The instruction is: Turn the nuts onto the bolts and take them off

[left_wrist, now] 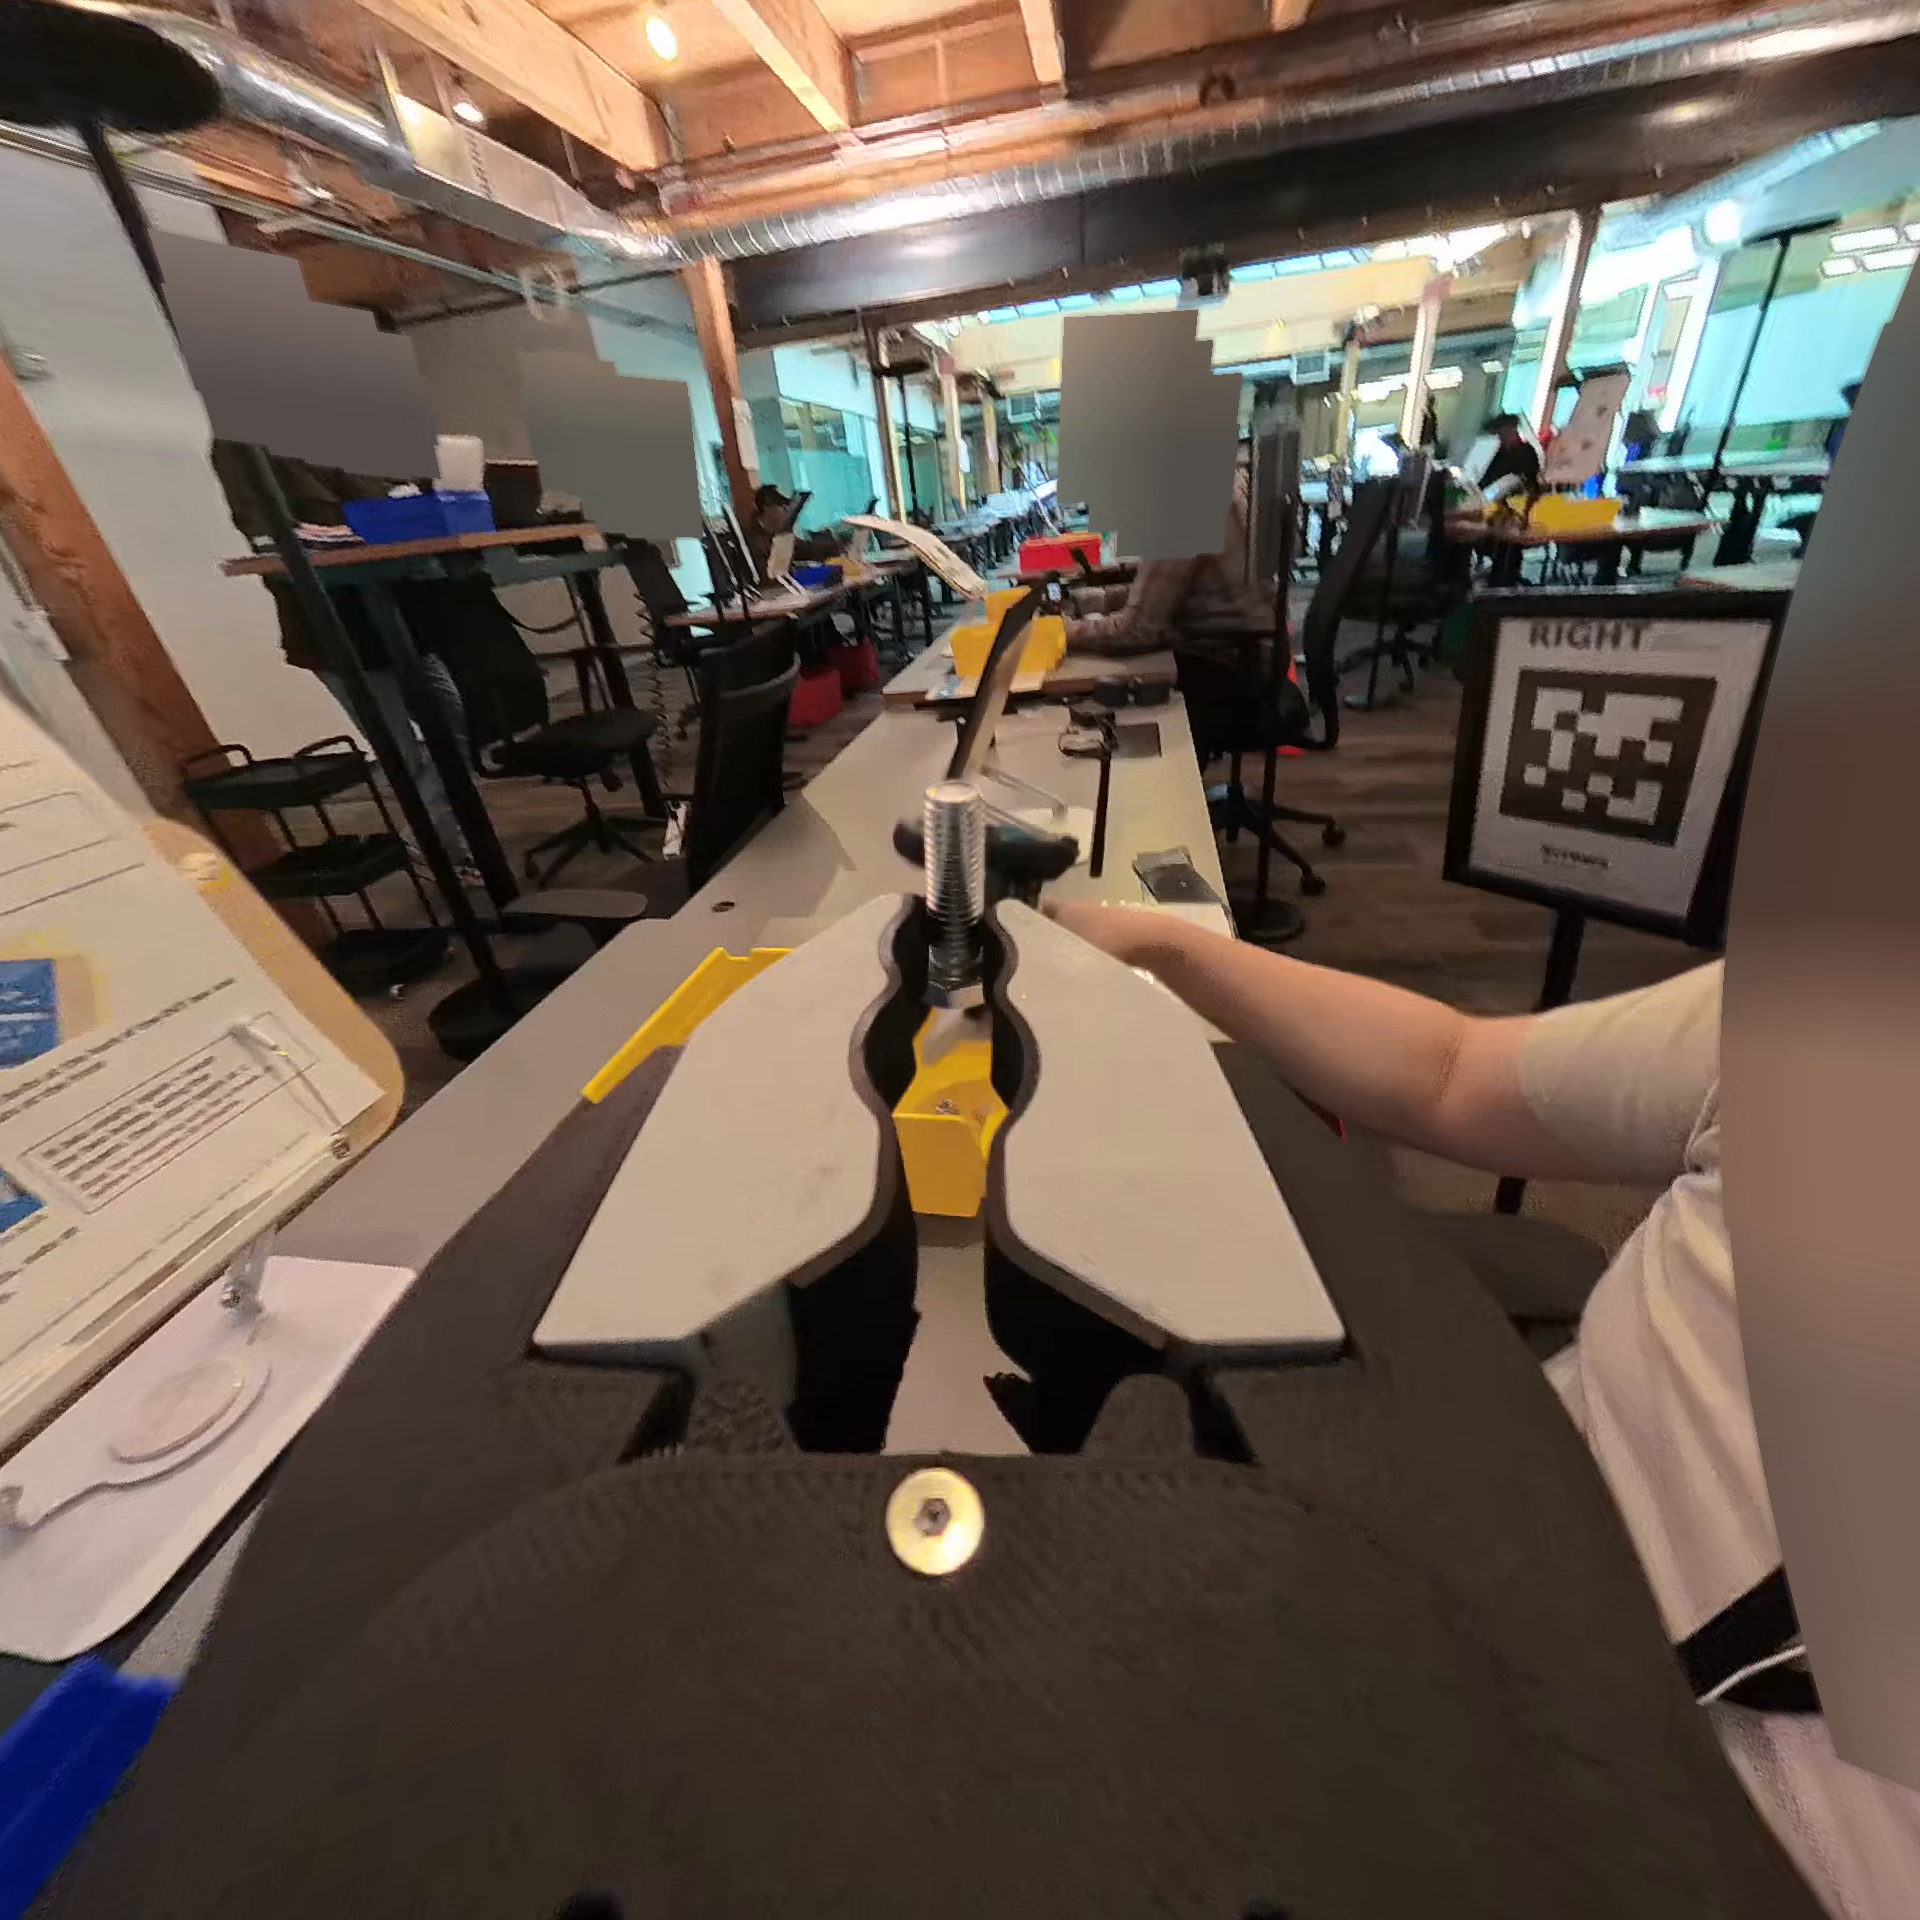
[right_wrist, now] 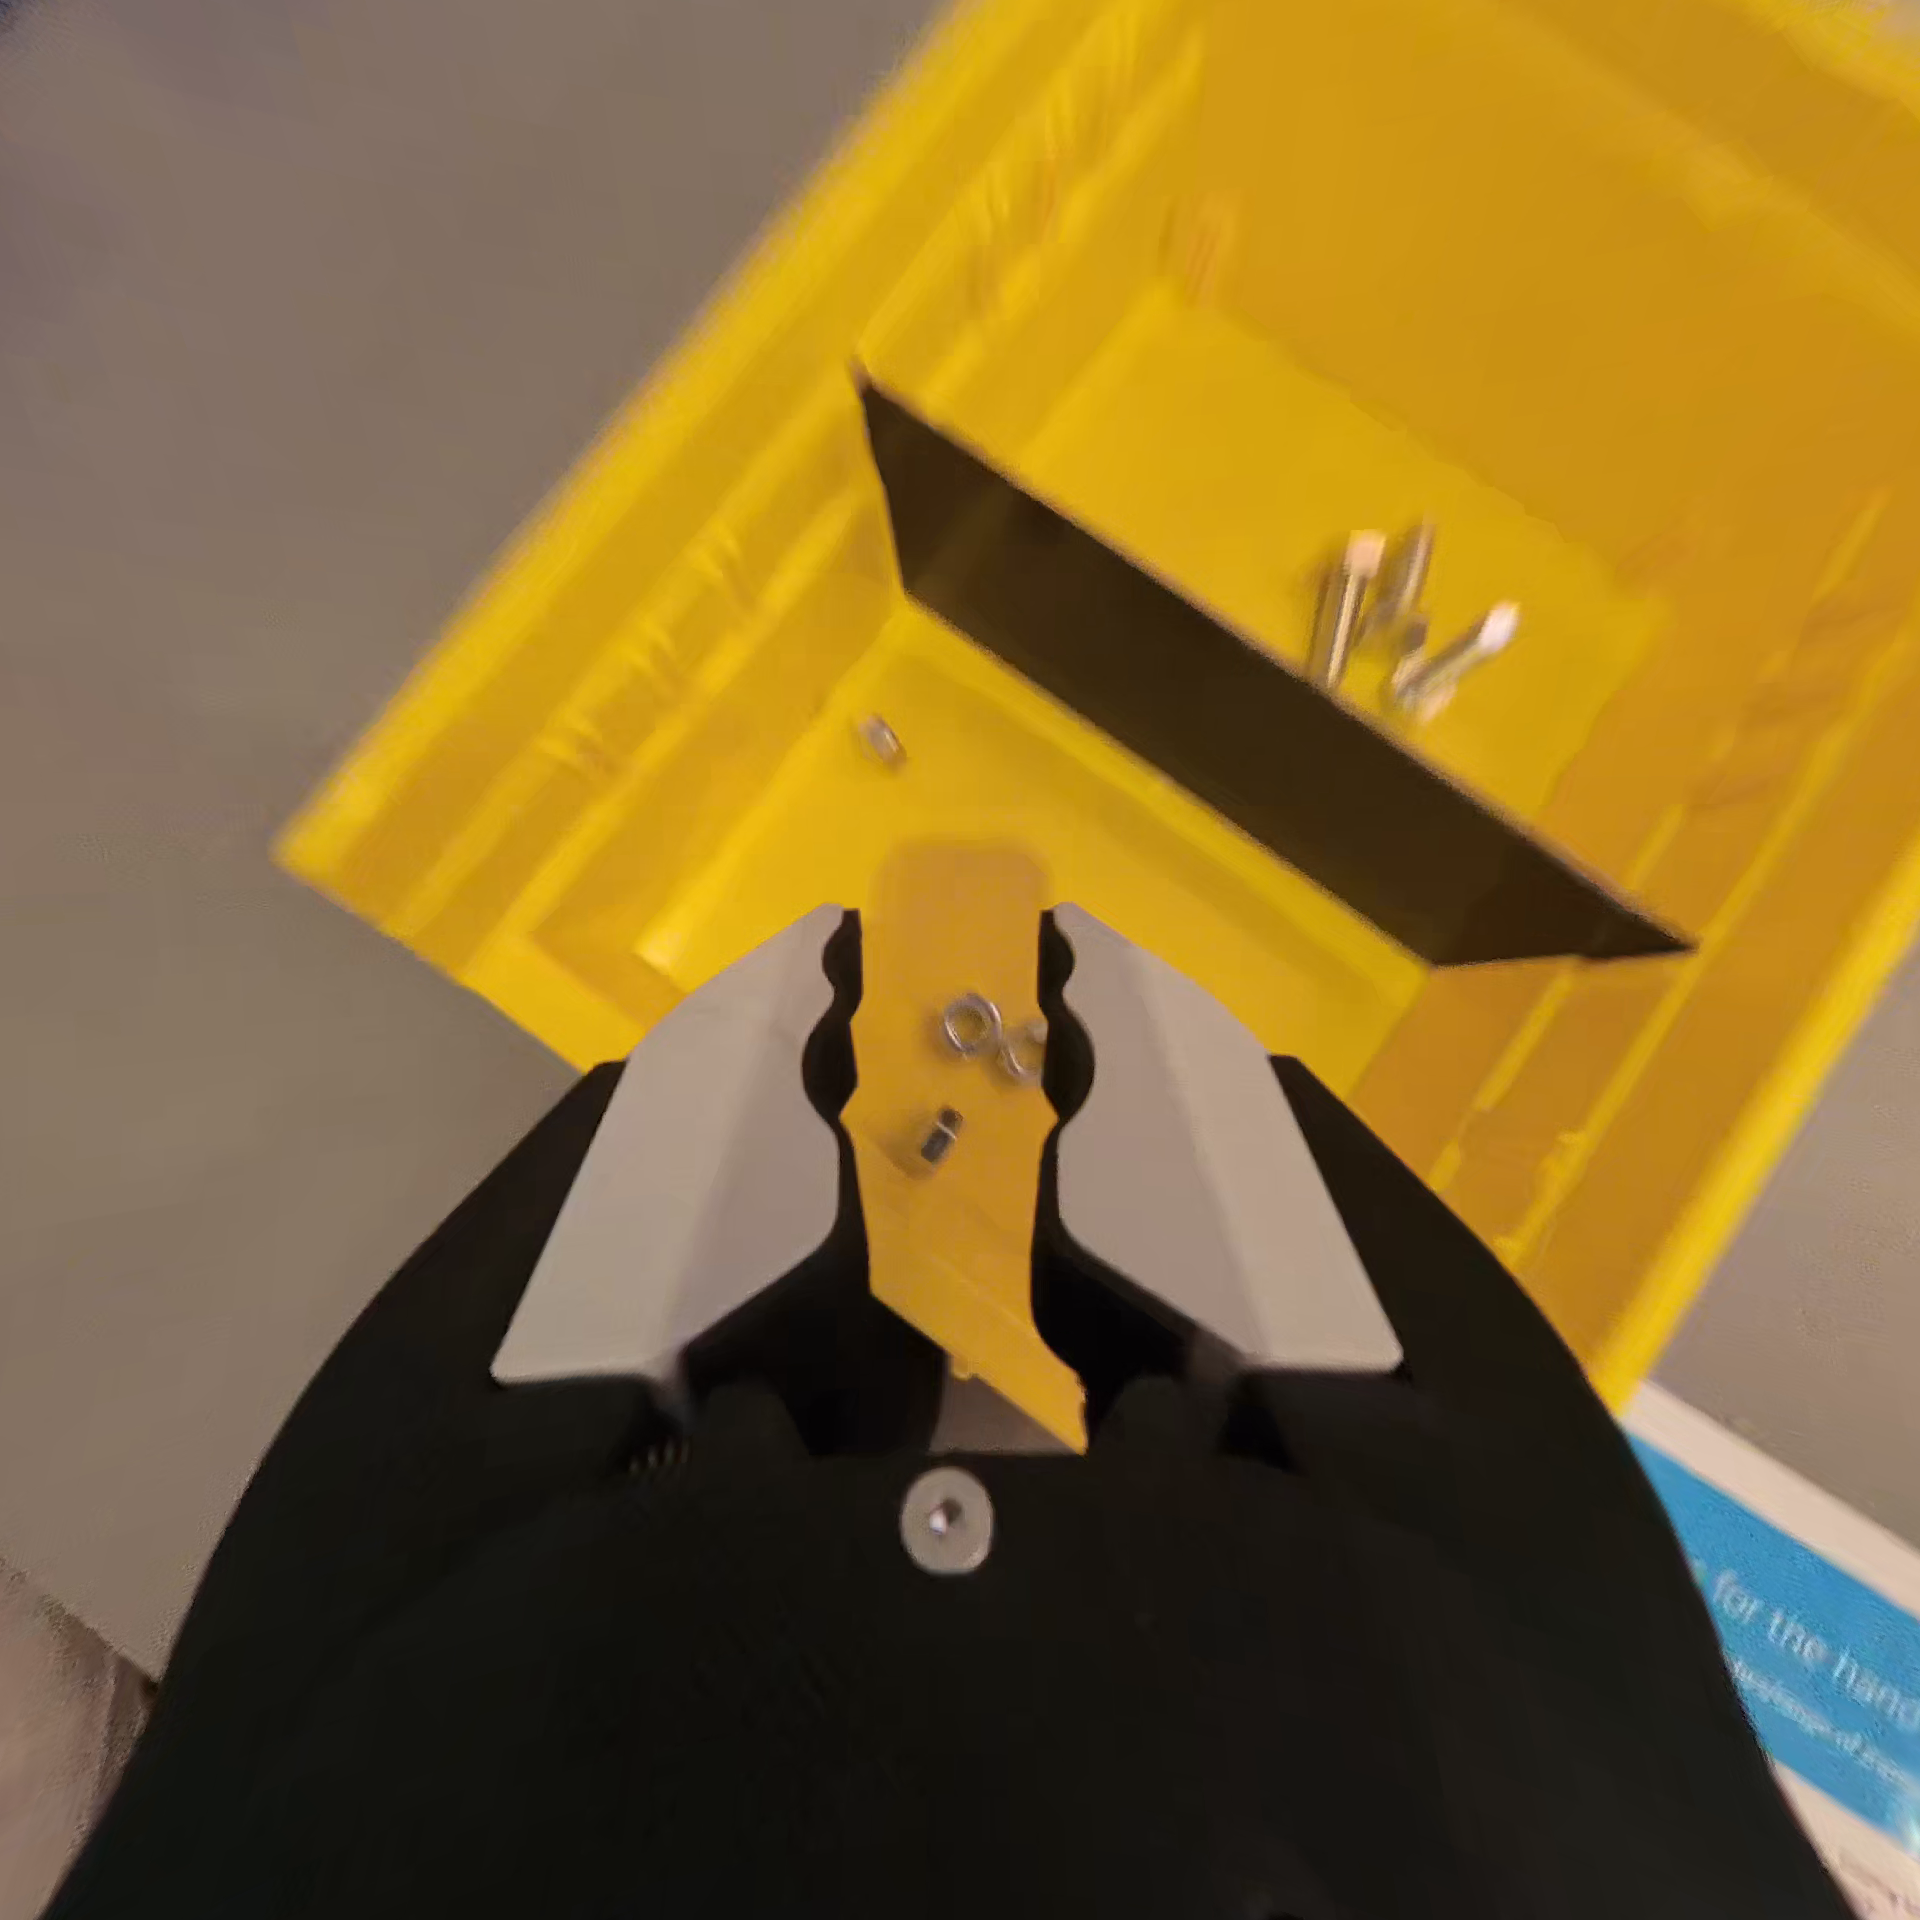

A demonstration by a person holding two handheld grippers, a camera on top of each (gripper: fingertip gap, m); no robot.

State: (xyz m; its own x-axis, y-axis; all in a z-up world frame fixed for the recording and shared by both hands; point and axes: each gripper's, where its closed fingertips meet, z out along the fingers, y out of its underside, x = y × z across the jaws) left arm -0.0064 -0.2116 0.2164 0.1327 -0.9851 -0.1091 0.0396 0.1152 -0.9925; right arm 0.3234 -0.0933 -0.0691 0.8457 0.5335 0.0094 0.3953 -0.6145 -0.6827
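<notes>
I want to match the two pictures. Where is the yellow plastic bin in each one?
Left wrist view: the yellow plastic bin shows low in the middle, through the gap of the left hand-held gripper, which holds a threaded silver bolt.
Right wrist view: it fills the upper right, under the open right hand-held gripper.
Shared landmark: the grey tabletop.

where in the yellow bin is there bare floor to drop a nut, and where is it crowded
Near compartment of the yellow bin: bare floor between the lone nut and the black divider. It is crowded under the open right gripper, around the nuts. Behind the divider, bolts pile at the right, with bare floor left of them. The left gripper holds a bolt.
</notes>
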